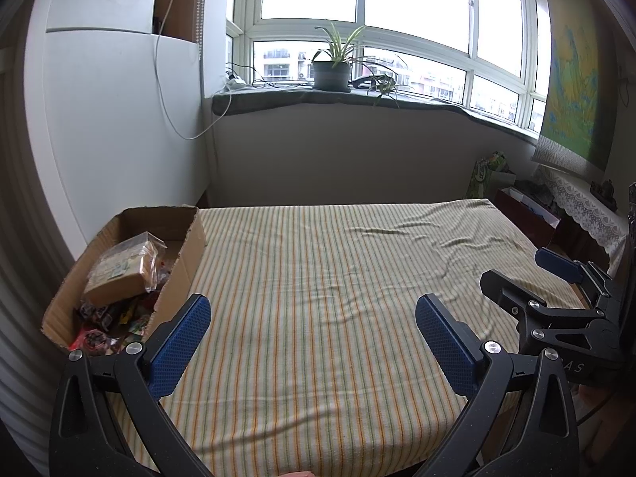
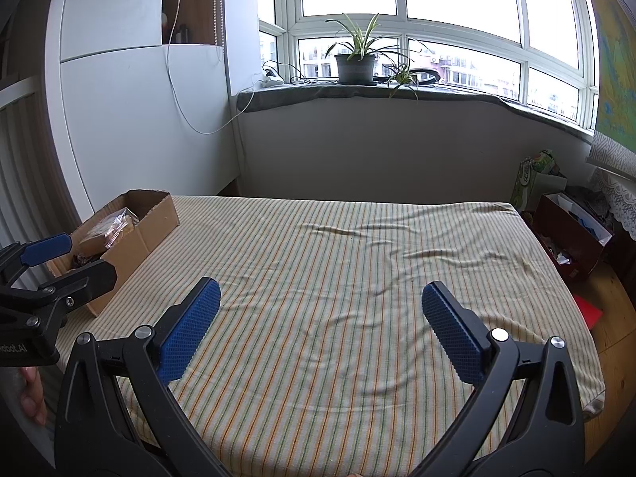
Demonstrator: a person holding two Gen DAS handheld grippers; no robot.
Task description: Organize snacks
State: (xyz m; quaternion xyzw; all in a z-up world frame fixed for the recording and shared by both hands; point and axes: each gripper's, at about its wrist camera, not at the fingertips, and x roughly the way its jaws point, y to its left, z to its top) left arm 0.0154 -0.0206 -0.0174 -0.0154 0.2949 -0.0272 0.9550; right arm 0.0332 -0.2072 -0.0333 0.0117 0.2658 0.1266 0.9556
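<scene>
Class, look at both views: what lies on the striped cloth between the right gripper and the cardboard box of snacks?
Nothing lies between the right gripper and the cardboard box: only bare striped cloth, clearest in the right wrist view.

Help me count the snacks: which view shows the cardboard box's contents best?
The left wrist view: the cardboard box sits close, its packets visible. The right wrist view shows it farther off, partly behind the left gripper.

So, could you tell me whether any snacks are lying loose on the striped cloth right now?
No, the striped cloth is bare, and the snacks all sit inside the cardboard box at its left edge.
</scene>
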